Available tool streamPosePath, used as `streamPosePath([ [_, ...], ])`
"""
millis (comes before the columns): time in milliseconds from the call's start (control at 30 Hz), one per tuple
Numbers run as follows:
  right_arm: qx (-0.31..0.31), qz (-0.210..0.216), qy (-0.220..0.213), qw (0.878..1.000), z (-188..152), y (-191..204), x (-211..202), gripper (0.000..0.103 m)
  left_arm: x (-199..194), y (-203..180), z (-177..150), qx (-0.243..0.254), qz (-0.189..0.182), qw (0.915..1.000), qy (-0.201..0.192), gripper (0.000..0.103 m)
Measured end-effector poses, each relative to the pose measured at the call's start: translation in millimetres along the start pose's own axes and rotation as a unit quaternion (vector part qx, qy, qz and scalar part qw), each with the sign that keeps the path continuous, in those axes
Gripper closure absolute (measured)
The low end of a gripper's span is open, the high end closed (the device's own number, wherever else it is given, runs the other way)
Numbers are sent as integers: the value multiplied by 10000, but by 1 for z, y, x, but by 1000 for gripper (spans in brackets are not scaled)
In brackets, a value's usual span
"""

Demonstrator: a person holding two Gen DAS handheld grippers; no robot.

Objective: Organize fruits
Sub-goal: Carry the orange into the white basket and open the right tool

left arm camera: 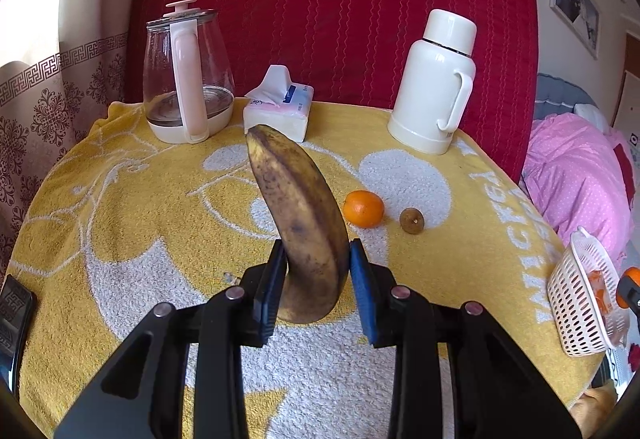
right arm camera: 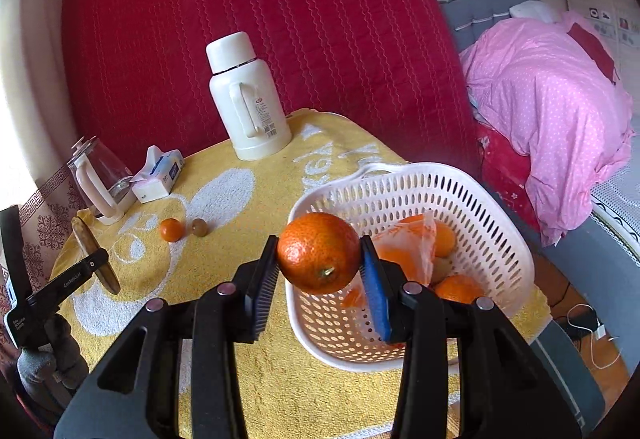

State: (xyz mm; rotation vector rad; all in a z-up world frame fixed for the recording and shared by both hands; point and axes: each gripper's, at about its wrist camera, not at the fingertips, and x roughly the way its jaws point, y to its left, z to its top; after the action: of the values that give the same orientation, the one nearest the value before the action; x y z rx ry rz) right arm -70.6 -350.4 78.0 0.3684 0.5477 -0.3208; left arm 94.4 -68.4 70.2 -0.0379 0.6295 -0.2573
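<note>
Pads of the left gripper pinch a brown-spotted banana near its lower end, so the fruit stands up between the fingers with its tip toward the far side of the table. Beyond and just right of it, a small orange and a brown round fruit lie apart on the yellow towel.

The right gripper clamps a larger orange between its pads, stem facing the camera, held at the near left rim of a white basket. More oranges and a clear bag lie inside the basket.

Farther back stand a tissue pack, a glass kettle and a white flask.
</note>
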Motion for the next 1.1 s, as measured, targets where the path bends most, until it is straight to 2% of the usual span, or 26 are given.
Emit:
streamPosePath([
  [133, 239, -150, -11, 9996, -6, -18, -4, 53, 0, -3, -1, 49, -13, 10000, 9, 71],
  [667, 413, -724, -245, 9962, -18, -51, -24, 52, -2, -11, -1, 135, -108, 9998, 31, 71],
  [900, 267, -799, -370, 9958, -16, -56, -35, 51, -17, -32, 3, 251, -383, 9990, -9, 71],
  [1100, 158, -823, -476, 9953, -12, -64, -46, 51, -36, -68, 4, 515, -694, 9962, -113, 71],
])
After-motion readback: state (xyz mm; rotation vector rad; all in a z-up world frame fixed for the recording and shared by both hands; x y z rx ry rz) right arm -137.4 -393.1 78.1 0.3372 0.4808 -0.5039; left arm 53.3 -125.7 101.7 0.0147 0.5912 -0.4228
